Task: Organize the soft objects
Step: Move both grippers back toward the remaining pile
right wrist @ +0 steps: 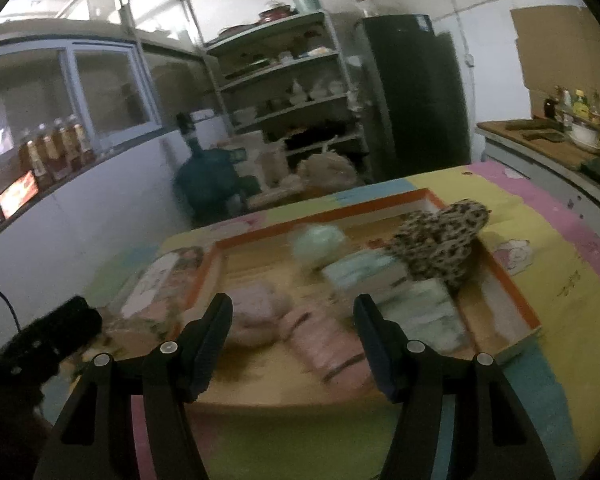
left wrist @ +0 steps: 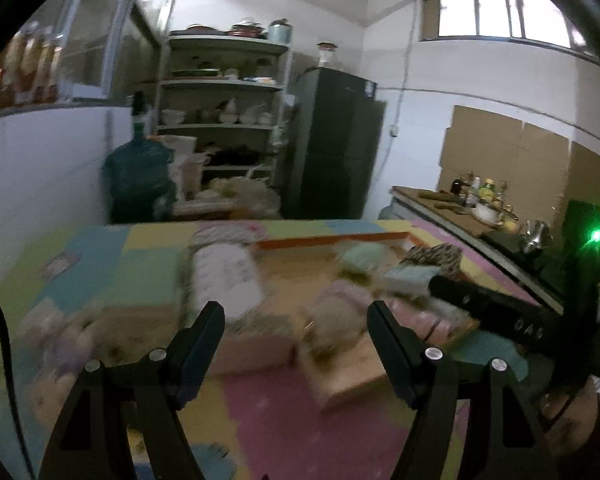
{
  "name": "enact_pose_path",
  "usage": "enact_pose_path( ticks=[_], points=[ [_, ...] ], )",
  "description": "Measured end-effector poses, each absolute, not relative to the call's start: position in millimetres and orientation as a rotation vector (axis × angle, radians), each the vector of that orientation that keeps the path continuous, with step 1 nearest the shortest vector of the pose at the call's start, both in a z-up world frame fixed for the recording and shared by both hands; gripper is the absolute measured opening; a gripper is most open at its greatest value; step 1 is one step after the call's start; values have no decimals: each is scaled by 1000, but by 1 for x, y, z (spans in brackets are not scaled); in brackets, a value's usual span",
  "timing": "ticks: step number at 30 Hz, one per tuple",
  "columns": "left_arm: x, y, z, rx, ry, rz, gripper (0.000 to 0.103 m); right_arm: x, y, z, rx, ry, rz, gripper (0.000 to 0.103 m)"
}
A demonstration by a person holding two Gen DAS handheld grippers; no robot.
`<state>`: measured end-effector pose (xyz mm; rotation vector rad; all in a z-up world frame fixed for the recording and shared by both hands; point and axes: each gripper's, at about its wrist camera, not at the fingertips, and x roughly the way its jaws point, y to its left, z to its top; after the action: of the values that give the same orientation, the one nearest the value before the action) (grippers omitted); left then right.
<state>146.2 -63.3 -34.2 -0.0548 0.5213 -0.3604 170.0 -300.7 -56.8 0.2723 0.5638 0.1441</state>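
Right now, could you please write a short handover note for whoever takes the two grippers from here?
Left gripper: open, holding nothing, above the mat in front of the tray.
Right gripper: open, holding nothing, above the tray's near side.
Tray lies on the mat and holds a leopard-print piece, a green ball, folded light-blue cloths, a pink bundle and a pink striped roll.
Outside it, on the left: a white printed roll and blurred soft things.
Done: several items are in the tray.
Left: the outside items, probably; blur hides details.
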Motion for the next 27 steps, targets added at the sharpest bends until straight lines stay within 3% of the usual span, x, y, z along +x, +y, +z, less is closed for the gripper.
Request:
enact_pose_path(
  ticks=[13, 27],
  points=[
    [91, 50, -38, -153, 494, -180, 73, 153, -204, -53, 223, 569, 317, 72],
    [93, 130, -53, -184, 516, -147, 73, 158, -98, -72, 156, 684, 461, 72]
  ],
)
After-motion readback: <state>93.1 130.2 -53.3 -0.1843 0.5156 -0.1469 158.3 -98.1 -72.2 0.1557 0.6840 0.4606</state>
